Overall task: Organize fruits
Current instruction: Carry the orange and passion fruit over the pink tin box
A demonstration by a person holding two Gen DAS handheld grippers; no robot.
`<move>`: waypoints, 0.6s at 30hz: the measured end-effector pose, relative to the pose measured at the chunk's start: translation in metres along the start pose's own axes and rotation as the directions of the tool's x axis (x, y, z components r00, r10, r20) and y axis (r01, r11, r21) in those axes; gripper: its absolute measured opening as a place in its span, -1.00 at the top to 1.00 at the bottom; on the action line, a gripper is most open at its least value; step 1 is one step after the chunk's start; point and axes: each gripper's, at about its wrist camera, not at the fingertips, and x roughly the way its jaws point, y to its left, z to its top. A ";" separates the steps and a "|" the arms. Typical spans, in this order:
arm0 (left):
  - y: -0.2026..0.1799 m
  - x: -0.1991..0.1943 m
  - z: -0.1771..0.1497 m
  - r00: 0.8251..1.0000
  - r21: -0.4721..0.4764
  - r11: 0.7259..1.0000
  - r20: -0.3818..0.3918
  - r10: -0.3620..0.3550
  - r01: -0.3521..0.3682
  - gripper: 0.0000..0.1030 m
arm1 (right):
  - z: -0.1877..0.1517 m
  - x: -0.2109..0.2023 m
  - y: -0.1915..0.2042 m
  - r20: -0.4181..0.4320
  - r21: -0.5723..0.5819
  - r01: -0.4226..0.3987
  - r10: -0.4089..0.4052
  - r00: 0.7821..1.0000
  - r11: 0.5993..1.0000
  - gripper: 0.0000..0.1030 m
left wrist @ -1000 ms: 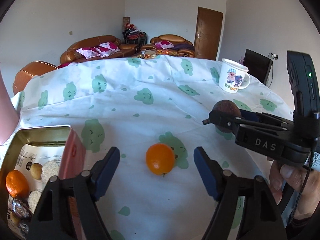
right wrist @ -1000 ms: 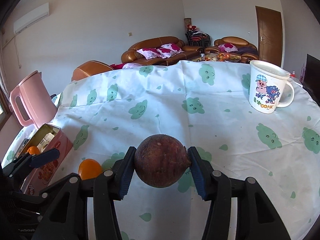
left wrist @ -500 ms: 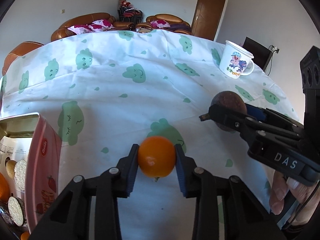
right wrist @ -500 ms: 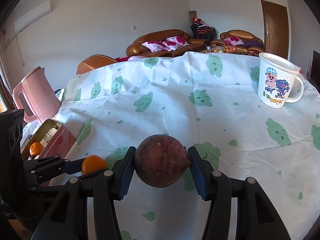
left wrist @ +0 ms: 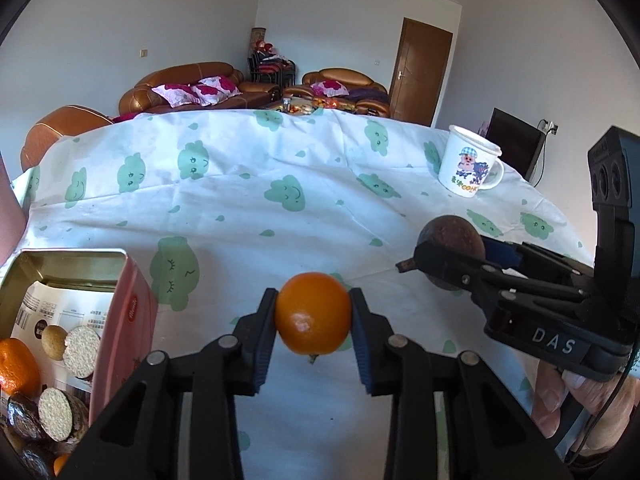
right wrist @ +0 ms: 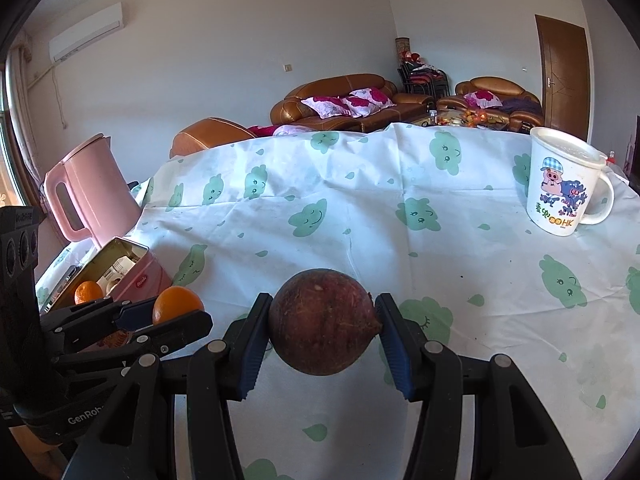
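My left gripper [left wrist: 313, 316] is shut on an orange [left wrist: 313, 313] and holds it just above the cloth. The orange also shows in the right wrist view [right wrist: 177, 304]. My right gripper [right wrist: 322, 326] is shut on a round dark brown fruit [right wrist: 322, 322], which also shows at the right of the left wrist view [left wrist: 450, 236]. A pink tin box [left wrist: 128, 312] stands open at the lower left, with another orange [left wrist: 16, 364] and several wrapped snacks inside. The box also shows in the right wrist view [right wrist: 148, 276].
A white cartoon mug [right wrist: 560, 188] stands at the table's far right. A pink kettle [right wrist: 86, 192] stands behind the tin at the left. The table wears a white cloth with green clouds [left wrist: 280, 200]. Sofas stand beyond the far edge.
My left gripper has shut on the orange, which lay free on the cloth one second ago, and has lifted it slightly. My right gripper still holds the brown fruit.
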 end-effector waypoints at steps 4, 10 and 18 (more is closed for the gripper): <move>-0.001 -0.004 0.001 1.000 0.006 1.000 0.027 0.016 -0.016 0.30 | 0.000 -0.005 0.003 0.031 -0.017 0.002 -0.001 1.000 1.000 -0.05; -0.002 -0.011 0.000 0.998 0.015 0.999 0.062 0.033 -0.034 0.30 | 0.000 -0.011 0.007 0.062 -0.035 0.000 0.002 0.998 0.999 -0.05; -0.006 -0.021 -0.002 0.992 0.034 0.998 0.118 0.048 -0.053 0.30 | -0.001 -0.017 0.007 0.099 -0.042 -0.003 0.007 0.995 0.999 -0.05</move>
